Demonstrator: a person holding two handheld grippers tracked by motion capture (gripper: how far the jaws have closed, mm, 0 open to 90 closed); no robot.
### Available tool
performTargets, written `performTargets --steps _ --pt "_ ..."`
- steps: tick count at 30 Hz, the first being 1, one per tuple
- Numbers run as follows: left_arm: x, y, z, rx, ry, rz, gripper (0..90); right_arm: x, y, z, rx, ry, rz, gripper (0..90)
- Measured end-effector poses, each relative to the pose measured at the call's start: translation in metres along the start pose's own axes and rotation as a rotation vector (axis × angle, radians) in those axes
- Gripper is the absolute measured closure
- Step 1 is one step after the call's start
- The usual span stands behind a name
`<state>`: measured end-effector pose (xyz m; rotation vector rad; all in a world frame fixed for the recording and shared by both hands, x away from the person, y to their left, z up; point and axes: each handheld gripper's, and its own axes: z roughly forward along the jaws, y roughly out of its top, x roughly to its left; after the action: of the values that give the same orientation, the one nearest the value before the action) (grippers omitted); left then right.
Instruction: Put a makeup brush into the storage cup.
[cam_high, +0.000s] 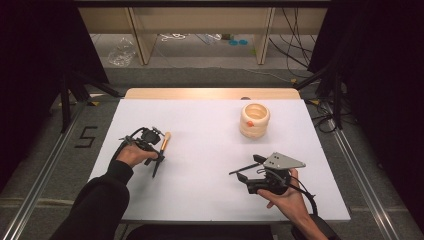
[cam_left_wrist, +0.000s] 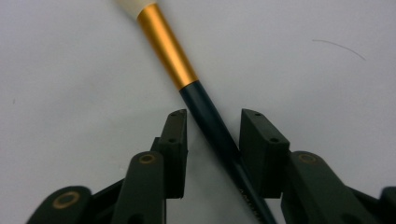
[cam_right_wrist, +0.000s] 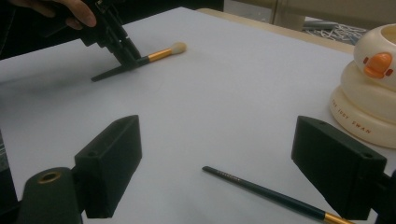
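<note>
A makeup brush (cam_high: 162, 150) with a cream head, gold ferrule and dark handle lies on the white table at the left. My left gripper (cam_high: 160, 156) stands over it, open, its jaws straddling the handle (cam_left_wrist: 210, 126) just behind the ferrule; the gap is wider than the handle. A second, thinner dark brush (cam_high: 245, 169) lies at the front right. My right gripper (cam_high: 248, 168) is wide open low over the table, and this thin brush (cam_right_wrist: 261, 189) lies between its jaws. In the right gripper view the left gripper (cam_right_wrist: 130, 60) stands on the first brush (cam_right_wrist: 161, 54).
A cream duck-shaped holder (cam_high: 254, 120) stands upright at the back right of the table (cam_high: 200, 115), also at the right edge as holder (cam_right_wrist: 369, 93). Beyond the far wooden edge (cam_high: 210, 93) are floor, cables and furniture legs.
</note>
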<state>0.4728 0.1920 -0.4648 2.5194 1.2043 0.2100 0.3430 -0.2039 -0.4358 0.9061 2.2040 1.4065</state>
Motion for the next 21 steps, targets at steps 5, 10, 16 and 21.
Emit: performTargets --steps 5,10,16,21 --pt "0.004 0.002 -0.002 0.051 -0.010 0.031 70.2 0.000 0.000 0.001 -0.003 0.000 -0.002 17.0" --pt "0.005 0.007 -0.003 0.089 0.006 0.055 73.7 0.000 0.000 0.001 -0.002 0.002 0.000 17.1" --pt "0.003 0.014 0.000 0.142 0.009 0.070 73.4 0.001 -0.001 0.003 -0.017 0.014 0.003 17.5" --pt "-0.002 0.017 0.003 0.142 0.007 0.017 73.4 0.001 0.000 0.002 -0.003 0.009 0.000 18.0"
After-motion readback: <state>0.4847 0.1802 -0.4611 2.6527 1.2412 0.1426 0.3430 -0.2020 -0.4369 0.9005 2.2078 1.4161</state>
